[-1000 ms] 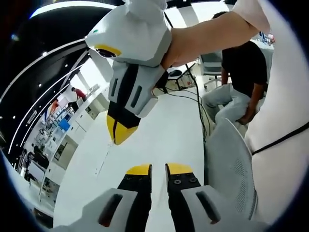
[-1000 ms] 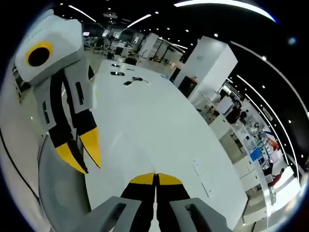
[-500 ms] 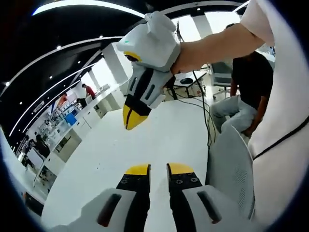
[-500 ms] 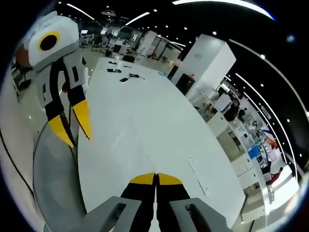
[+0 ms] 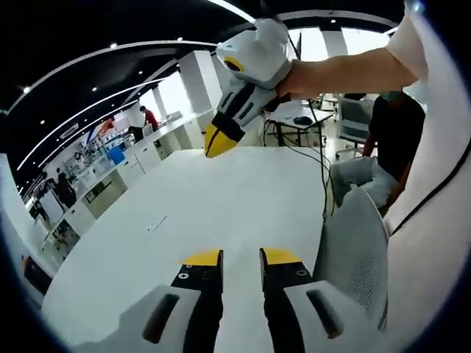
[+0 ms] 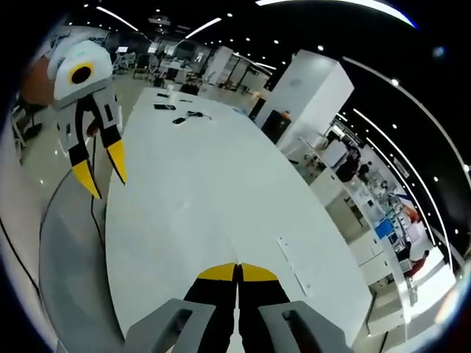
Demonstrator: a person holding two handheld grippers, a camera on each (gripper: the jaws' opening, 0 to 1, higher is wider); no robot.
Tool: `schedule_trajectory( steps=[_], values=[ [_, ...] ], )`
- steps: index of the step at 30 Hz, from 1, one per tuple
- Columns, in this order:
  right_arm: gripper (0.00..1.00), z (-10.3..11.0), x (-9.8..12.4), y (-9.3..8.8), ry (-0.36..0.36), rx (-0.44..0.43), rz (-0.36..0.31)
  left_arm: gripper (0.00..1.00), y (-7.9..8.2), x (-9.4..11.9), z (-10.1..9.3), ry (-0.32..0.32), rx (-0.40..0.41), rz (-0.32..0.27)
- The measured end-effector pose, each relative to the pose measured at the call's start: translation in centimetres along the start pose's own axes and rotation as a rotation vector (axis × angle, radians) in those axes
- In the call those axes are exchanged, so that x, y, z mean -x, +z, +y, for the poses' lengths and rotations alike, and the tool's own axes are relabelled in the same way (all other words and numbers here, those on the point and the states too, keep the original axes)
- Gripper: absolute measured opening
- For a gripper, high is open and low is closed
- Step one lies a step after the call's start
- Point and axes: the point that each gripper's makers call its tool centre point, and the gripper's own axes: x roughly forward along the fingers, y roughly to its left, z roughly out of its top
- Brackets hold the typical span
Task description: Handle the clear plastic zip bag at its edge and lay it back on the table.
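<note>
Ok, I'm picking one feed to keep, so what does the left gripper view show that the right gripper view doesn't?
Left gripper view: a seated person in a dark top and the holder's white clothing close by. Right gripper view: small dark items at the table's far end and a white pillar. Shared: the white table, the left gripper with jaws apart, the right gripper with jaws together, and a flat pale strip lying on the table, too small to identify.

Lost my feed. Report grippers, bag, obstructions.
Left gripper open, right gripper shut, both raised over the table. Flat clear piece, likely the bag, lying on table, ungripped. Nothing seen between.
</note>
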Motion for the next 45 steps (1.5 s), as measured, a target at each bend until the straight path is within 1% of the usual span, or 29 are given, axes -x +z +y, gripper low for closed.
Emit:
schedule_trajectory(
  steps=[2,3,6,7,9,10,11,14,15,18,21,24,27,29,31,33,35,37,39,40,44,45],
  values=[
    [0.0,-0.5,-0.3,0.0,-0.003,0.005,0.0,0.18,-0.2,0.0,0.3,0.006,0.008,0.0],
    [0.0,-1.1,-0.6,-0.1,-0.009,0.022,0.002,0.18,-0.3,-0.1,0.5,0.009,0.014,0.0],
    [0.0,-2.4,-1.7,-0.2,-0.012,0.018,0.0,0.19,-0.5,-0.2,0.7,0.015,0.025,0.005],
    [0.0,-2.8,-1.9,-0.2,-0.017,0.033,0.0,0.2,-0.5,-0.2,0.8,0.017,0.022,0.005],
    [0.0,-3.5,-2.5,-0.1,-0.012,0.031,-0.001,0.21,-0.7,-0.2,1.4,0.022,0.03,0.014],
    [0.0,-3.8,-2.7,0.1,-0.012,0.033,-0.013,0.21,-0.6,-0.1,1.7,0.027,0.028,0.012],
    [0.0,-4.0,-3.1,0.4,-0.008,0.044,-0.026,0.21,-0.5,-0.1,2.1,0.034,0.032,0.009],
    [0.0,-4.6,-4.2,0.5,-0.004,0.049,-0.029,0.22,-0.7,-0.2,2.7,0.046,0.045,0.012],
    [0.0,-4.8,-4.7,0.5,-0.004,0.073,-0.037,0.22,-0.7,-0.2,2.7,0.047,0.048,0.011],
    [0.0,-5.3,-6.1,0.5,0.003,0.078,-0.035,0.23,-1.1,-0.4,3.0,0.051,0.053,0.017],
    [0.0,-6.0,-7.3,0.2,-0.002,0.121,-0.027,0.23,-1.3,-0.5,3.5,0.061,0.059,0.02],
    [0.0,-7.0,-8.5,0.2,-0.006,0.124,-0.03,0.24,-1.4,-0.4,3.9,0.076,0.075,0.018],
    [0.0,-7.6,-9.5,0.0,-0.009,0.165,-0.027,0.24,-1.8,-0.5,4.1,0.08,0.082,0.027],
    [0.0,-8.1,-10.3,-0.2,-0.009,0.155,-0.025,0.24,-2.0,-0.5,4.2,0.084,0.085,0.03],
    [0.0,-8.5,-11.2,-0.4,-0.019,0.178,-0.025,0.24,-2.1,-0.4,4.4,0.087,0.089,0.032],
    [0.0,-8.7,-11.6,-0.3,-0.028,0.185,-0.029,0.24,-2.2,-0.4,4.5,0.092,0.094,0.035],
    [0.0,-9.0,-12.3,-0.2,-0.056,0.223,-0.039,0.24,-2.2,-0.5,4.7,0.096,0.097,0.034],
    [0.0,-8.5,-12.9,-0.7,-0.064,0.235,-0.032,0.24,-2.4,-0.5,5.0,0.103,0.104,0.036],
    [0.0,-7.7,-13.5,-1.2,-0.074,0.274,-0.031,0.23,-2.3,-0.5,5.1,0.11,0.112,0.031],
    [0.0,-7.1,-13.8,-1.5,-0.073,0.271,-0.032,0.23,-2.4,-0.5,5.1,0.11,0.116,0.031],
    [0.0,-4.0,-14.6,-3.1,-0.066,0.334,-0.022,0.23,-2.9,-0.6,4.9,0.107,0.129,0.034],
    [0.0,-3.1,-14.7,-3.5,-0.063,0.319,-0.021,0.23,-3.1,-0.7,4.8,0.109,0.127,0.037]
  ],
)
